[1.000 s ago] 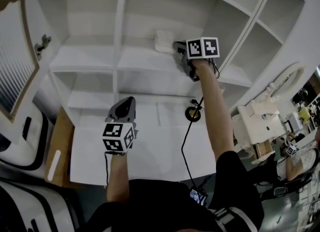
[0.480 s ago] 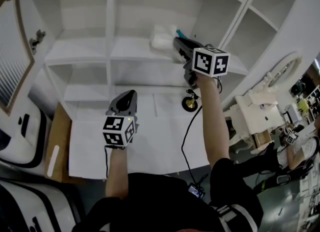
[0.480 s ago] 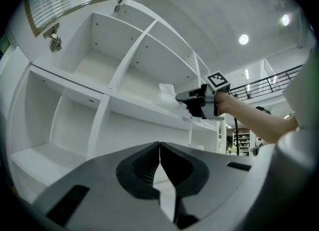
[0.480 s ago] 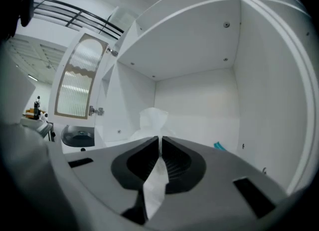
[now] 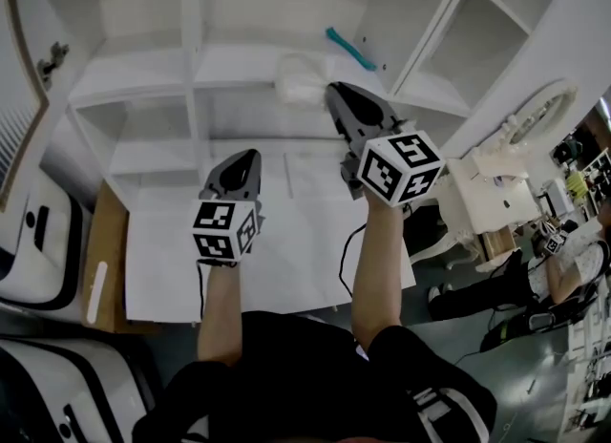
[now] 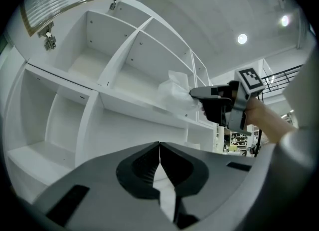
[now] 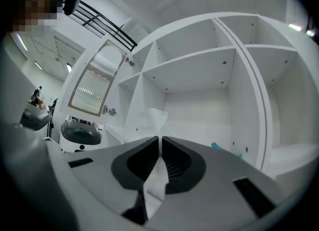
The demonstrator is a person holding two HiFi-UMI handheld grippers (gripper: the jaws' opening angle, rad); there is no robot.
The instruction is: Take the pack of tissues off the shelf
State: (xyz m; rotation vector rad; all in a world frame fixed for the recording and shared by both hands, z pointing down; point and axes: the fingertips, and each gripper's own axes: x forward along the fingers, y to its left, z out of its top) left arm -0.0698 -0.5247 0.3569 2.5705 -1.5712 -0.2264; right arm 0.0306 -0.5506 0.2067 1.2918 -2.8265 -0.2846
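The pack of tissues [image 5: 300, 82] is a soft white plastic-wrapped bundle at the front edge of a middle board of the white shelf unit [image 5: 143, 64]. My right gripper [image 5: 332, 91] is shut on its near end; in the right gripper view [image 7: 159, 140] white wrap [image 7: 152, 119] sticks out past the closed jaws. The left gripper view shows the pack [image 6: 175, 94] pinched by the right gripper [image 6: 193, 93] just in front of the shelf board. My left gripper [image 5: 249, 156] hovers lower left over the white base board, shut and empty [image 6: 159, 146].
A teal object [image 5: 347, 48] lies deeper on the same shelf board, to the right of the pack. White dividers [image 5: 189, 31] split the unit into open compartments. A white base board [image 5: 296, 269] lies below. White furniture [image 5: 487, 193] stands at the right, a black-and-white appliance [image 5: 38, 241] at the left.
My right gripper has drawn back from deep in the compartment toward me with the pack in it, uncovering the teal object. The left gripper has drifted only slightly.
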